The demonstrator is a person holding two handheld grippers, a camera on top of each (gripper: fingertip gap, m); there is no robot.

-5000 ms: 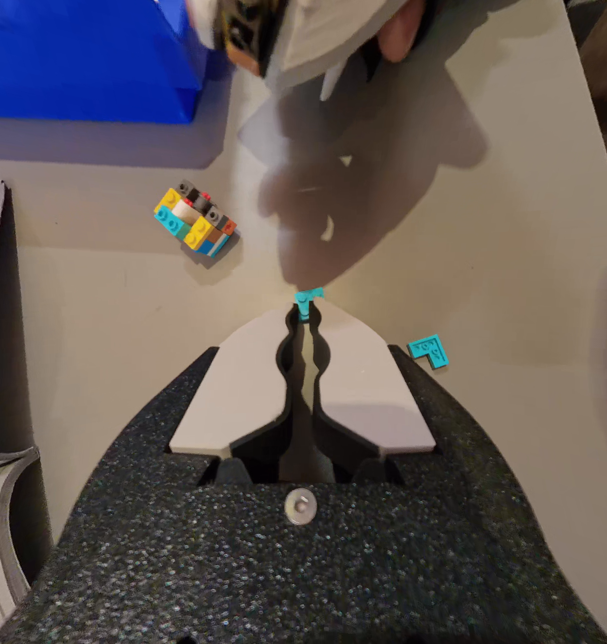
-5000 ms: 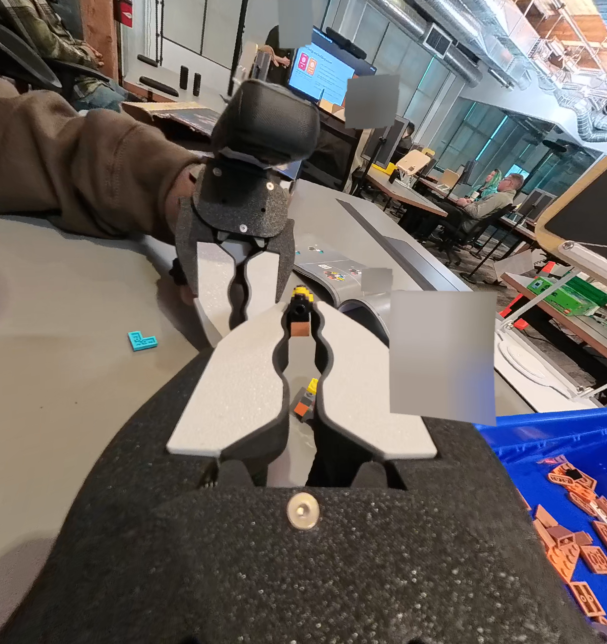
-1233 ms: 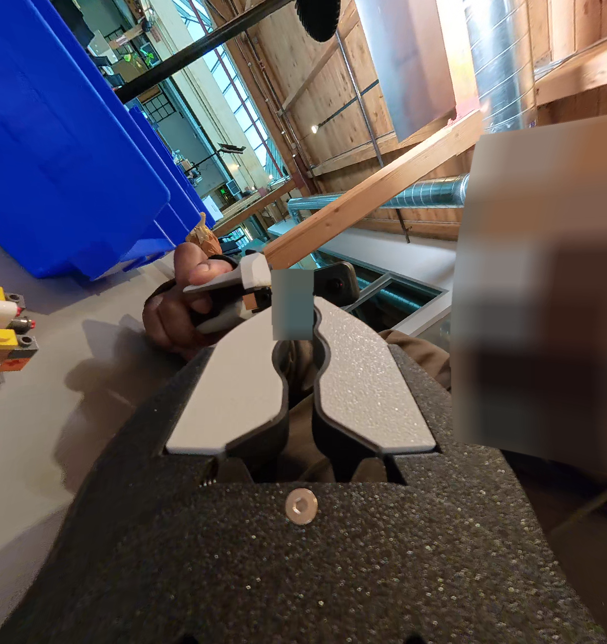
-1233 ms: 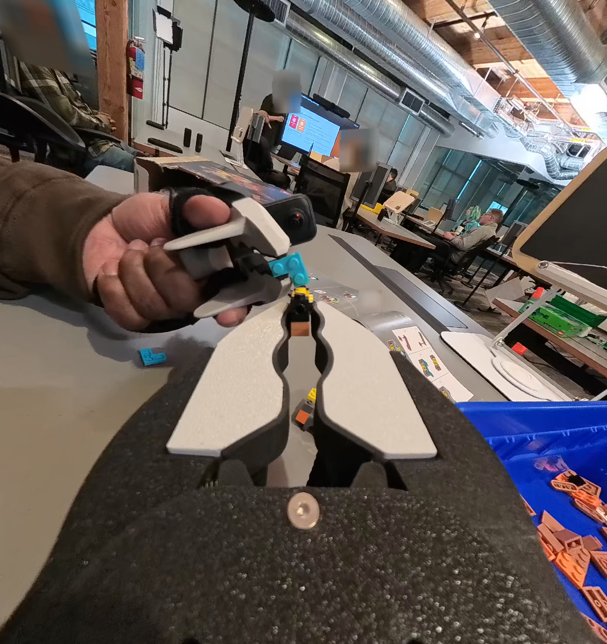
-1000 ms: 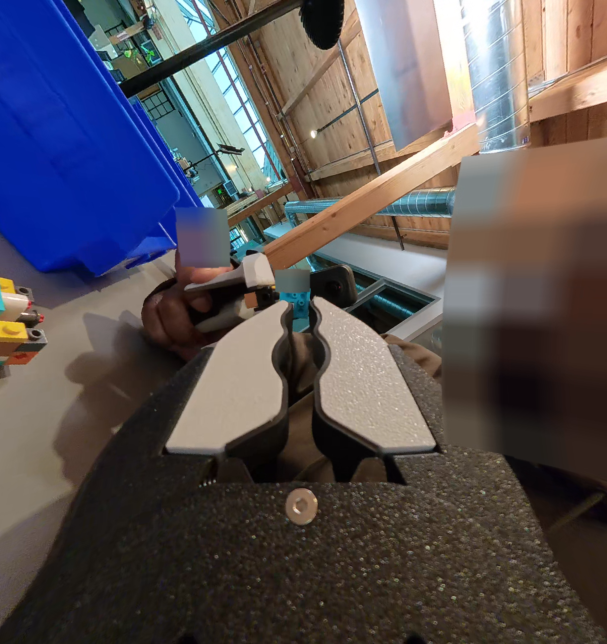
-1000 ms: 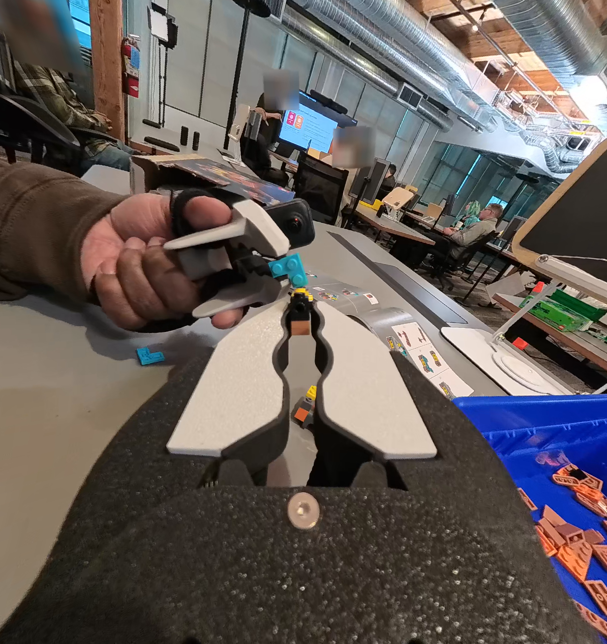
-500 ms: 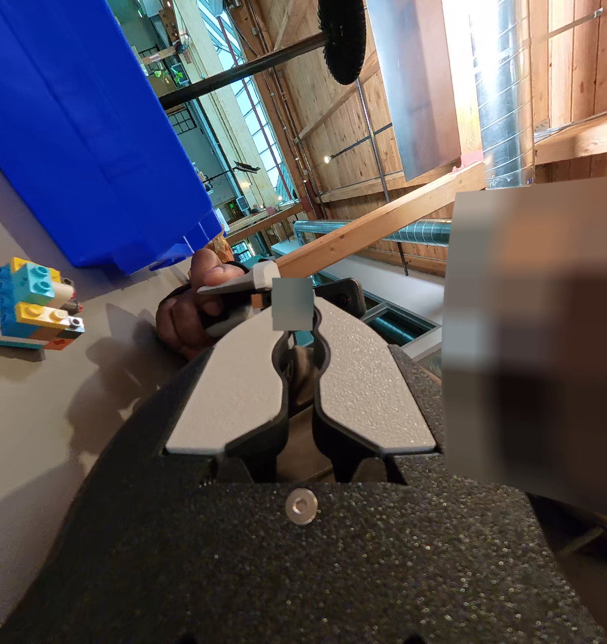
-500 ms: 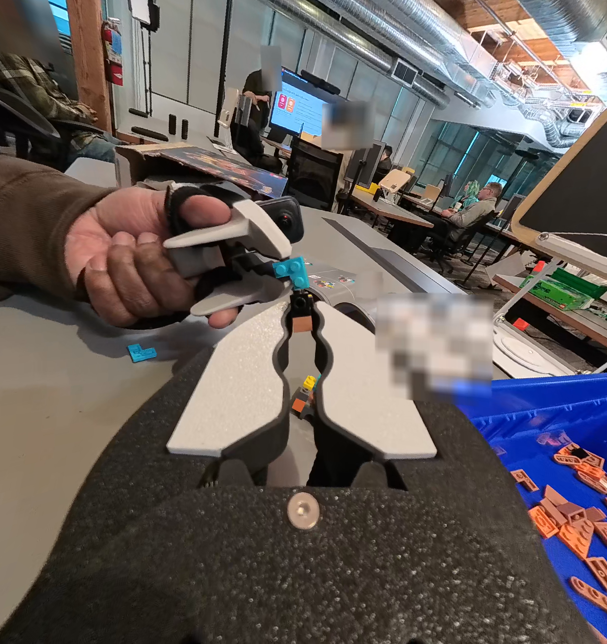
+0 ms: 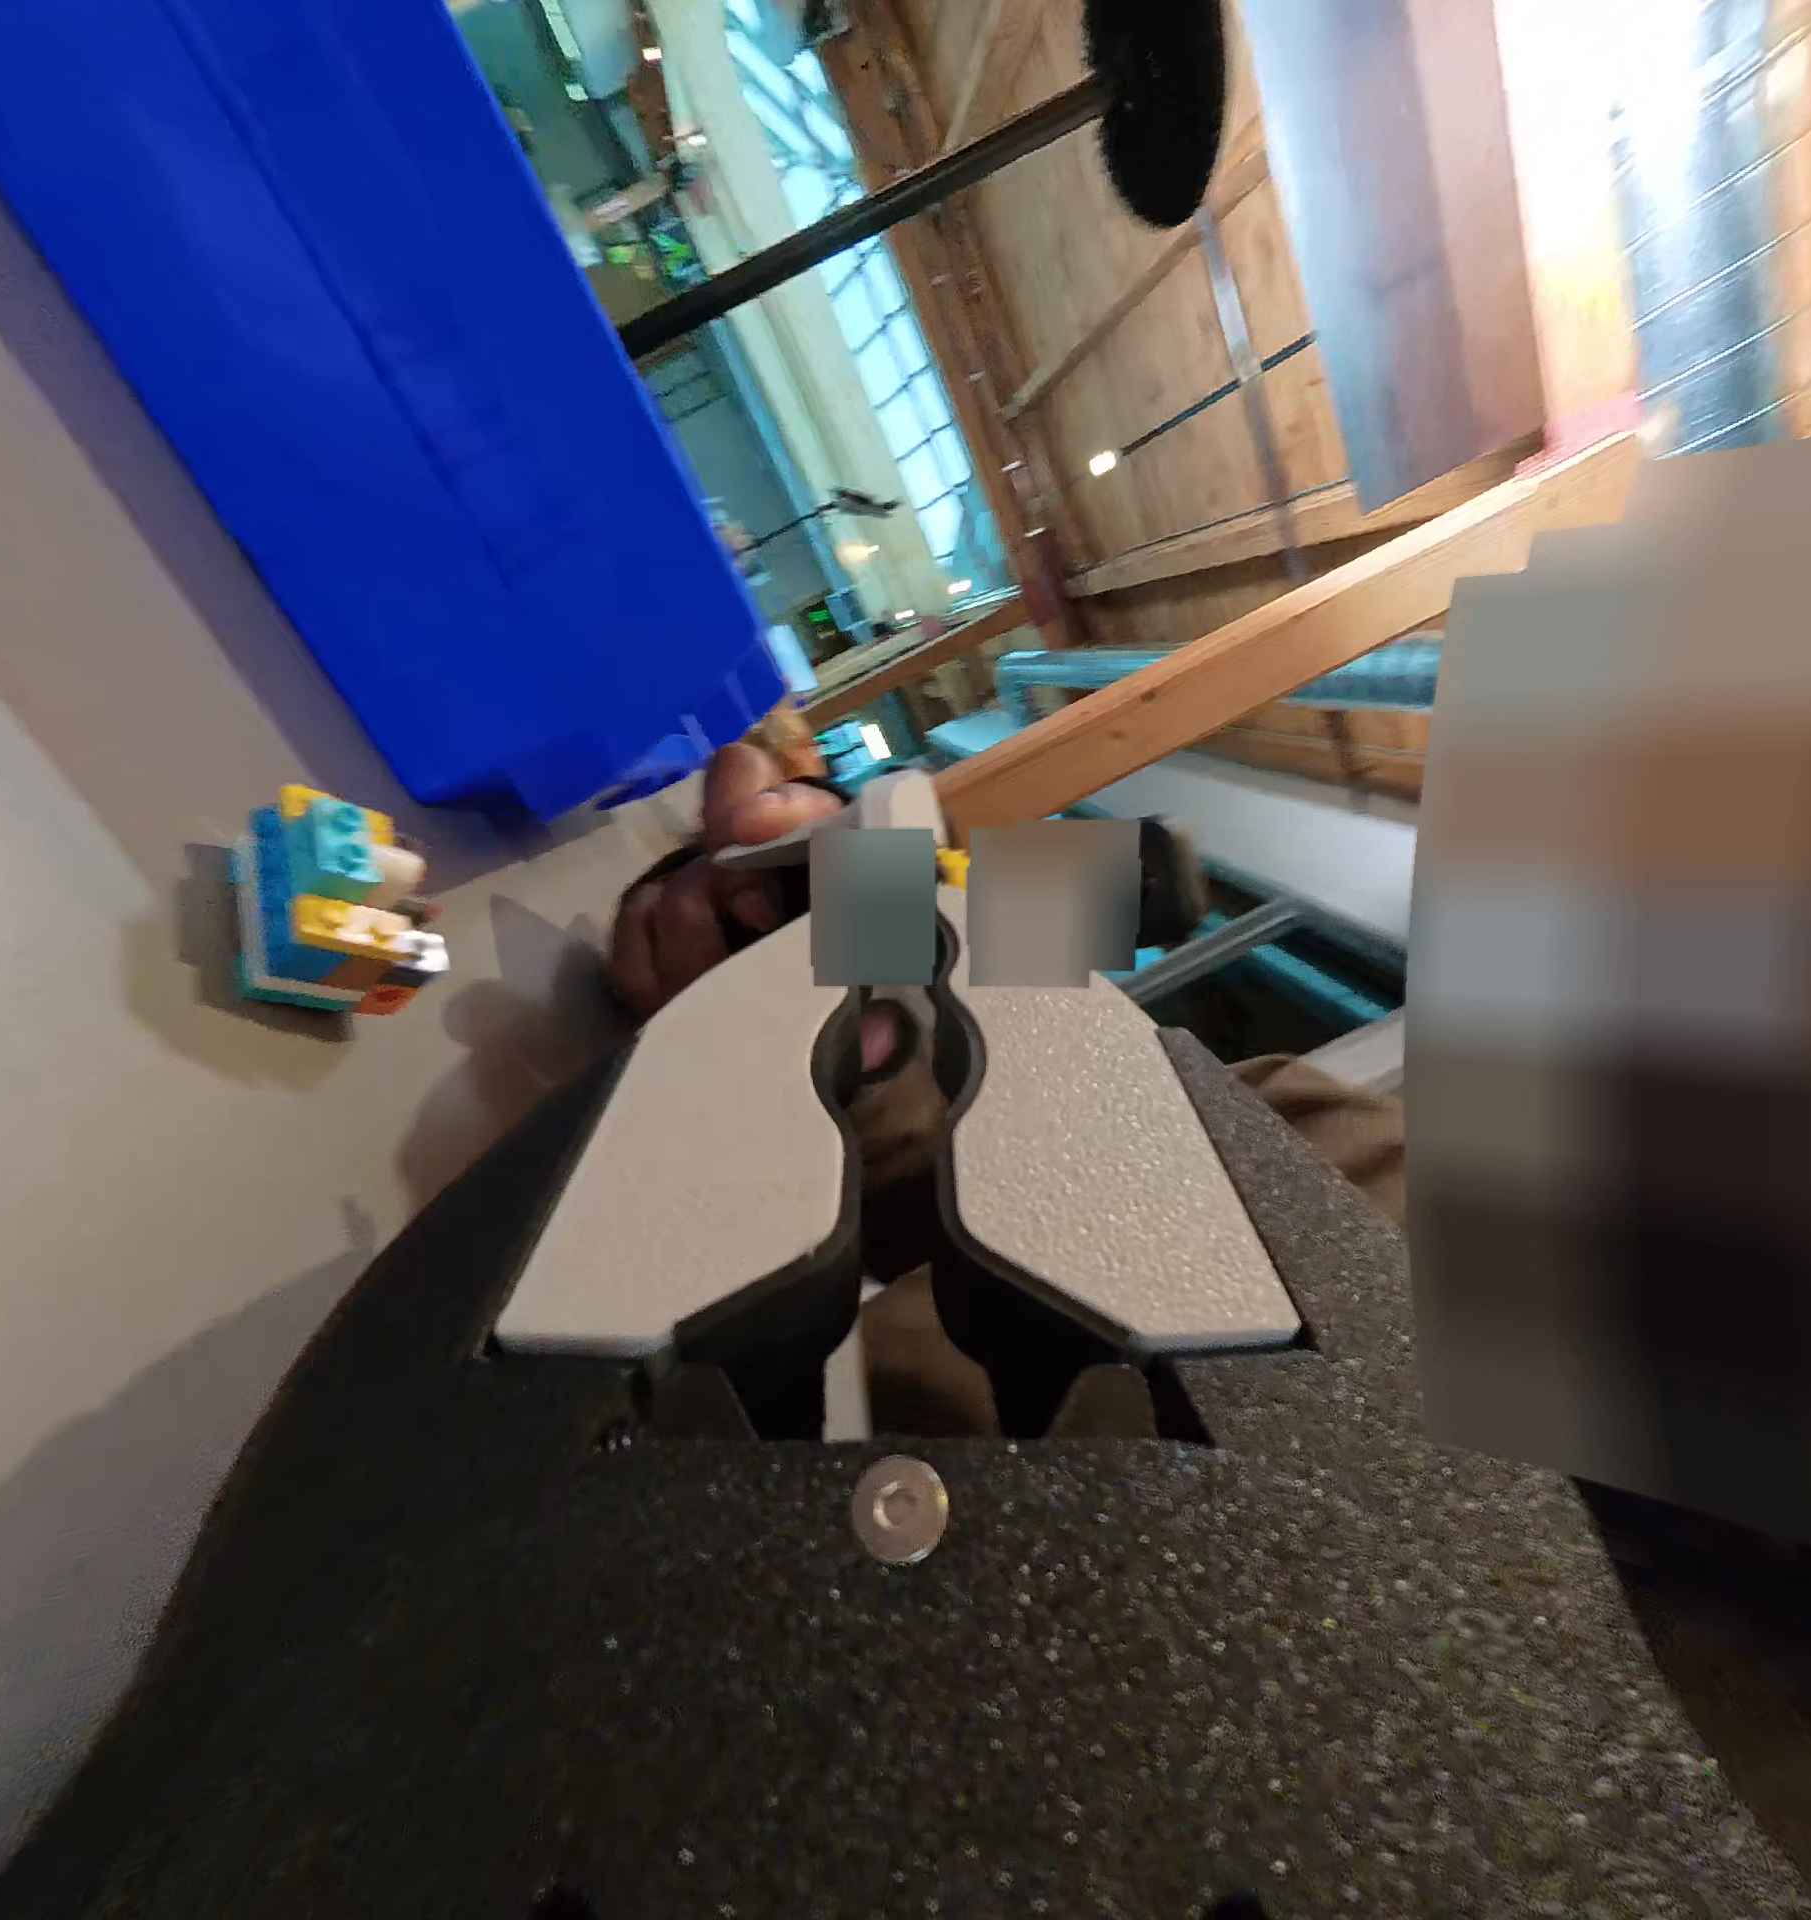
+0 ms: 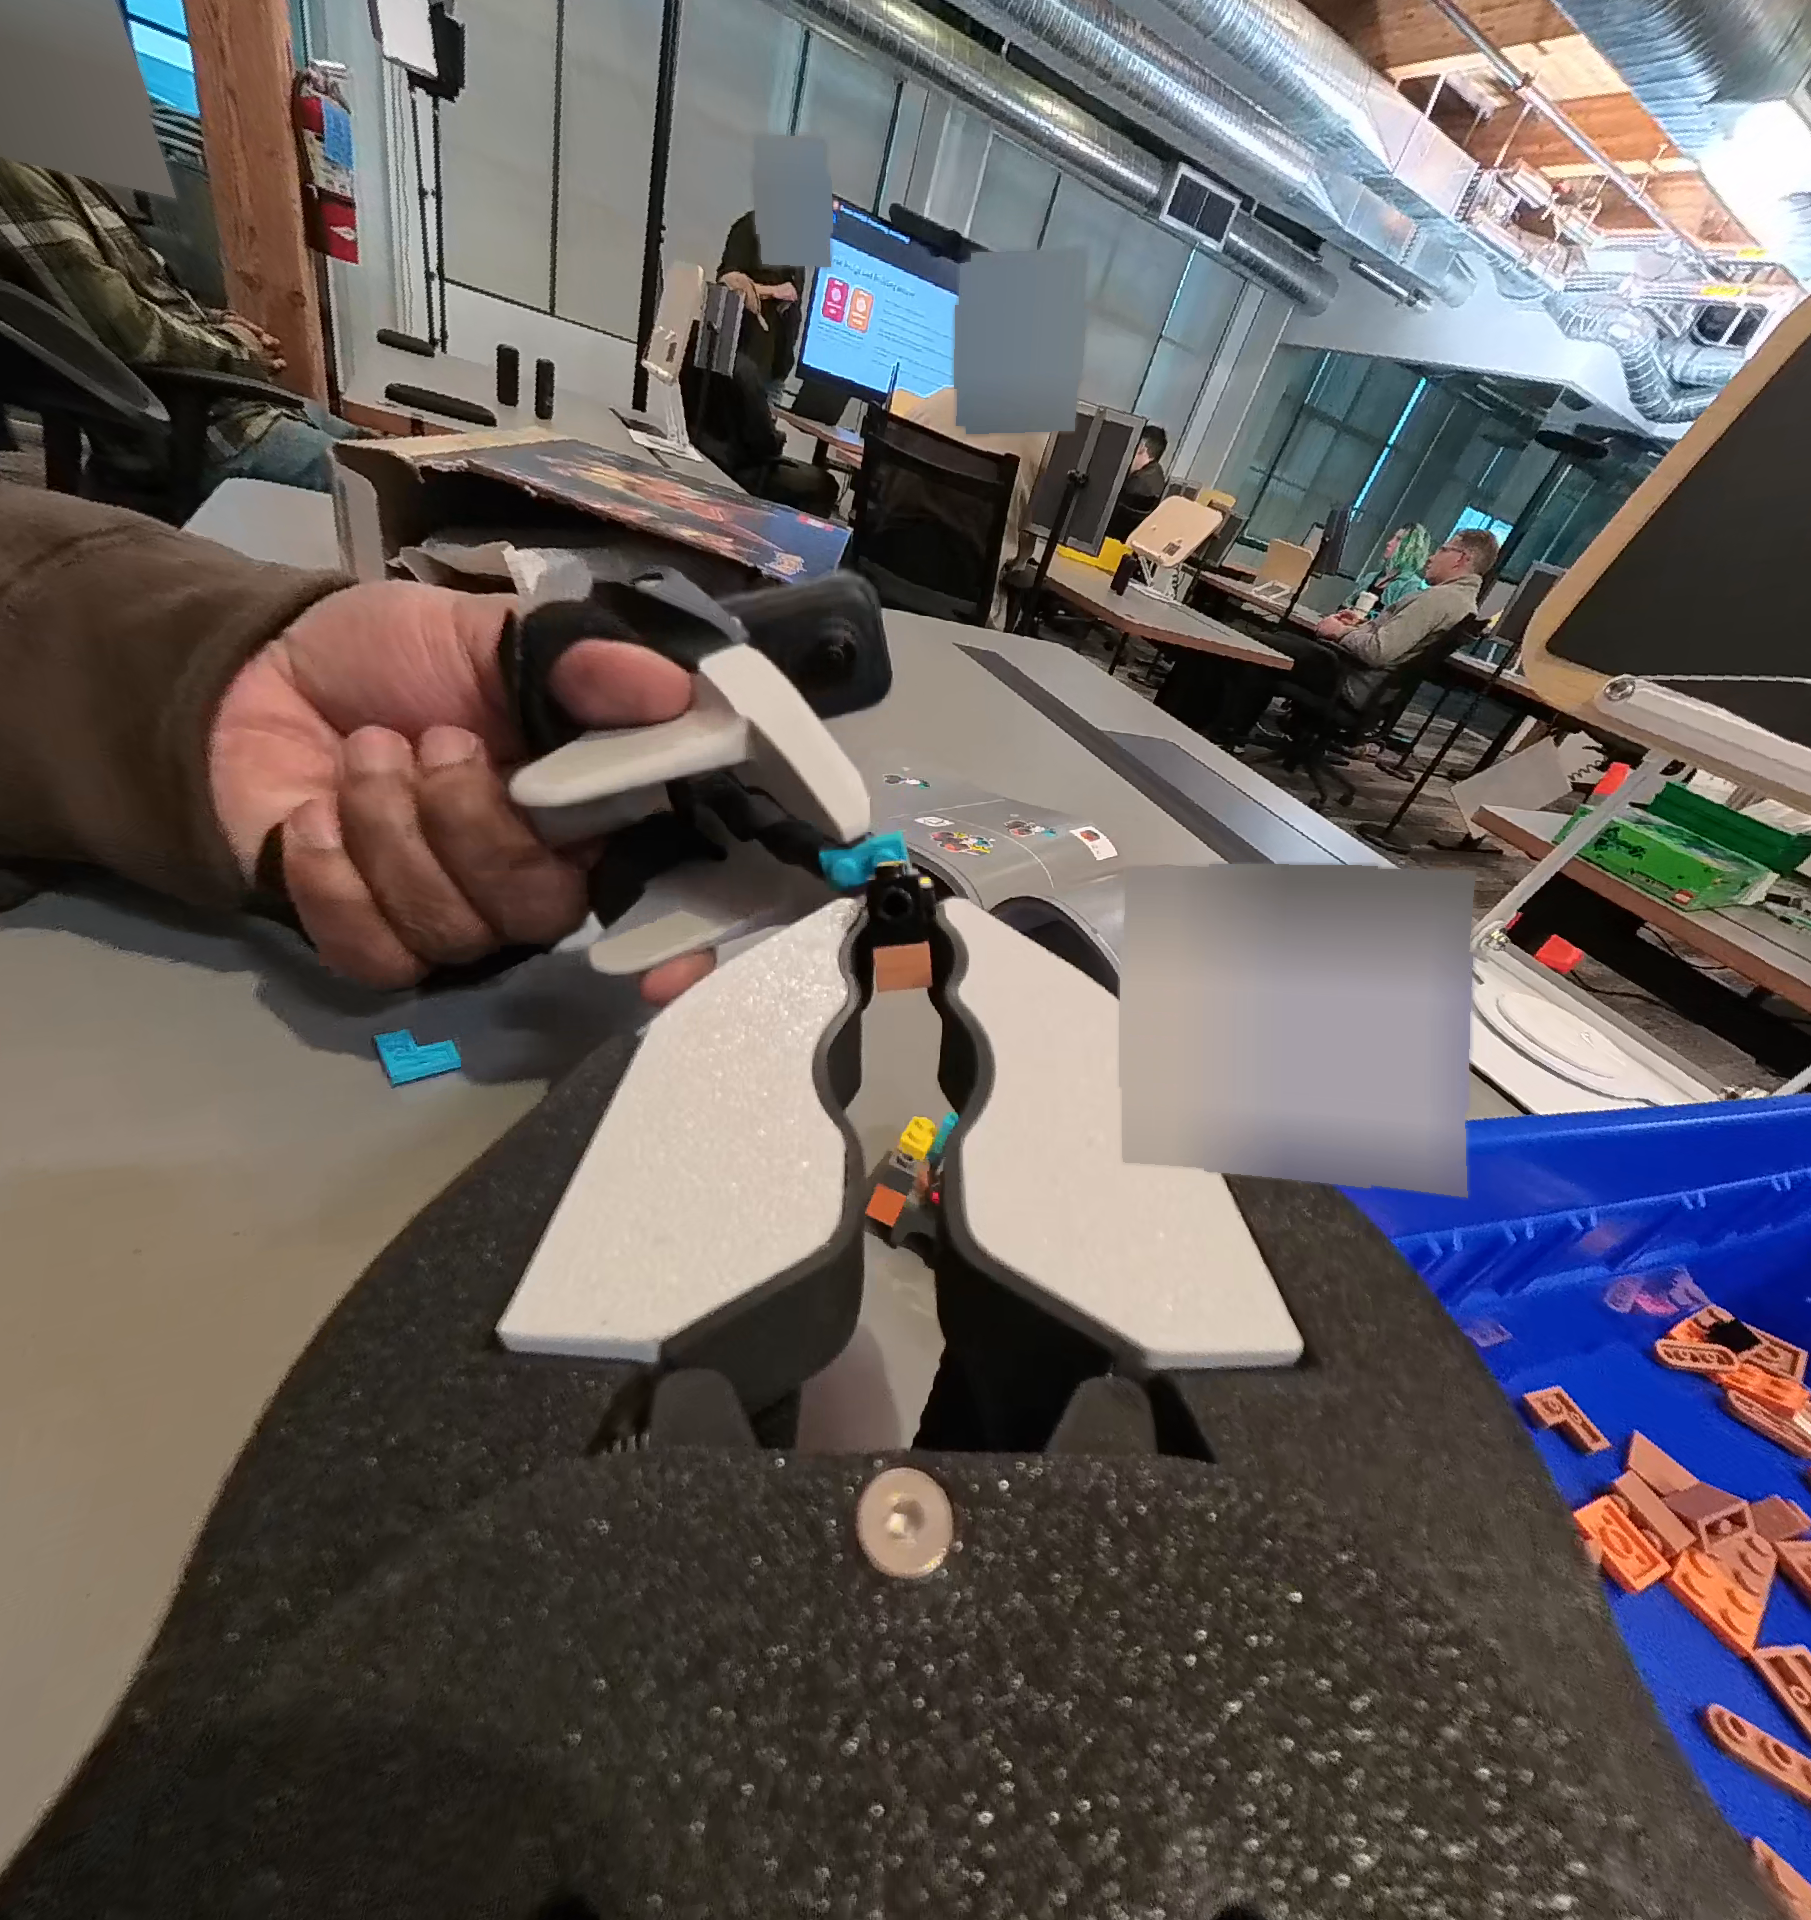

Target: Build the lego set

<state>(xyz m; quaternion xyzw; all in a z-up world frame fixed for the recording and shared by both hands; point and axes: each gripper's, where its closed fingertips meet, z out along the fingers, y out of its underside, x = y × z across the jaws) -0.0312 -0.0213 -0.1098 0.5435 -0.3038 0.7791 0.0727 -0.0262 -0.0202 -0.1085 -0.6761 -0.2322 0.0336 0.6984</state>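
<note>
Since half a second ago, left hand-held gripper (image 10: pixel 847 854) has brought its pinched teal plate (image 10: pixel 859 860) against the black-and-brown brick stack (image 10: pixel 902 928) clamped in right hand-held gripper (image 10: pixel 902 935), both raised above the bench (image 10: pixel 153 1195). Partial build (image 9: pixel 335 914) rests beside blue bin (image 9: pixel 361 416).

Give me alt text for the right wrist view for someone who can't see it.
The right gripper pinches a small black, yellow and brown lego piece while the left gripper, held in a hand, brings a teal lego plate onto it above a grey table.
</note>
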